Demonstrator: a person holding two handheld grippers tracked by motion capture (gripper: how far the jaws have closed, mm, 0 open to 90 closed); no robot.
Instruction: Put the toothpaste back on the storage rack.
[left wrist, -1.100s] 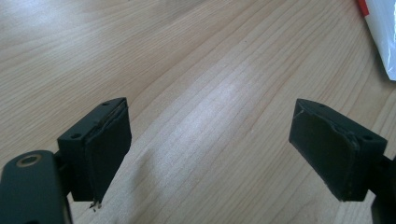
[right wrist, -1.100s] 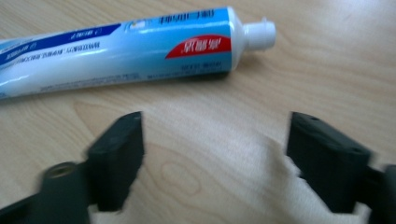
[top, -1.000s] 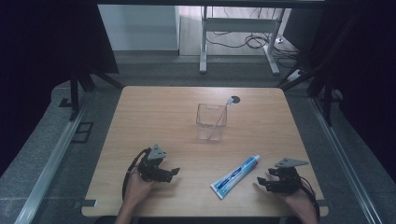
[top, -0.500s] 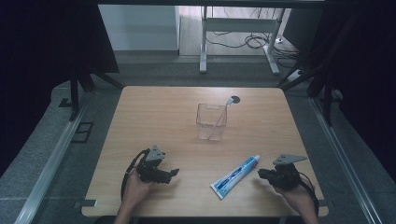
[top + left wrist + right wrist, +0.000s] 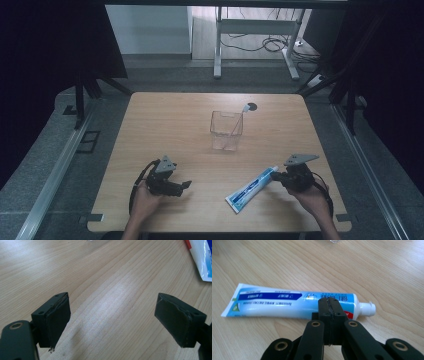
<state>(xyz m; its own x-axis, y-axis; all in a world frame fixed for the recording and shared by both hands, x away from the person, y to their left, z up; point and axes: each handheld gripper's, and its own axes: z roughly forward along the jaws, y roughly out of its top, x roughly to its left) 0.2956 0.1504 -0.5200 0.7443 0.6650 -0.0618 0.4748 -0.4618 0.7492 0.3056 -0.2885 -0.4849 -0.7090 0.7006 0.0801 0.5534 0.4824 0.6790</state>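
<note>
From the high view, a person sits at a wooden table (image 5: 165, 125) with a gripper in each hand. A blue-and-white toothpaste tube (image 5: 251, 189) lies flat near the front edge, cap end toward the right gripper (image 5: 278, 178), which sits just at that end. A clear plastic cup (image 5: 226, 131) with a toothbrush leaning in it stands mid-table, well apart from the tube, likely where the tube is bound. The left gripper (image 5: 186, 186) rests low over bare wood, away from both things, seemingly waiting its turn.

In the left gripper view, the two black pads (image 5: 58, 315) stand wide apart with nothing but wood grain between them; a corner of the tube (image 5: 202, 258) shows at the upper right.

In the right gripper view, the jaws have just been closing and are now pressed flat together, pad against pad, with nothing between them. Their tips sit in front of the tube (image 5: 287, 303), near its neck and white cap (image 5: 368, 308). The tube lies untouched on the table, so the clenched tool may be lining up for a nudge rather than a grasp.
</note>
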